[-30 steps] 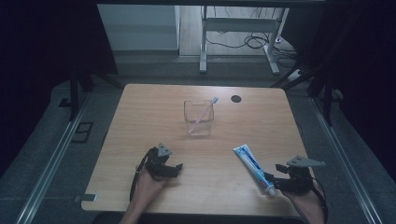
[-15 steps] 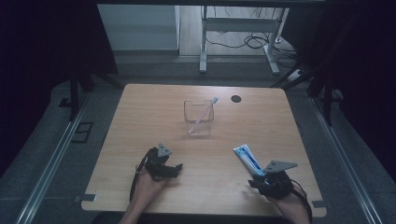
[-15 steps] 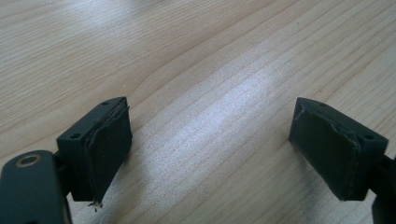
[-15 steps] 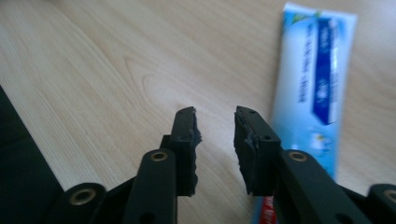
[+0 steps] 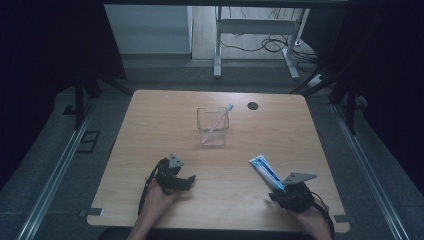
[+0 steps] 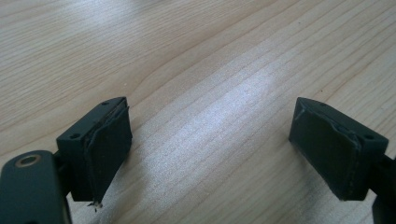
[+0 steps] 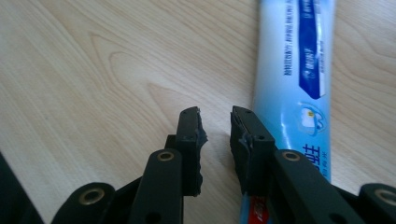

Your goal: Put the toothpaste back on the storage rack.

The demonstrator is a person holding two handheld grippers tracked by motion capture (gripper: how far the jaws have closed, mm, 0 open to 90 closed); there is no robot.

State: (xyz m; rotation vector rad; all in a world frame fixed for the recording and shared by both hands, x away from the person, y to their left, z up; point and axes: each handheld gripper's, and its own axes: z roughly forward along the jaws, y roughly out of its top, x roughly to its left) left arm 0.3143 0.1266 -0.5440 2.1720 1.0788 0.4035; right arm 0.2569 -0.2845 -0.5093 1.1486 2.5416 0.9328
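Tabletop [image 5: 150, 130]: pale wood grain, rounded corners, carrying everything below; small dark round spot [image 5: 253, 105] near the far edge, right of the middle.
Clear cup [image 5: 212, 126]: upright at mid-table, well apart from both tools, square-sided and see-through.
Toothbrush [image 5: 218, 123]: leaning inside the clear cup, head poking above the far right rim.
Toothpaste tube [image 5: 266, 171]: flat on the wood at the near right, blue and white, lying on a slant with its near end at the right tool; in the right gripper view running up the right side, just beside the right-hand jaw and partly under it, not between the jaws.
Left tool [image 5: 185, 181]: low over the near left of the tabletop, held in a hand, jaws spread wide in the left gripper view with bare wood between them.
Right tool [image 7: 215, 122]: near the front right edge, jaws just closing and now drawn nearly together, a narrow gap of bare wood between the pads, nothing pinched.
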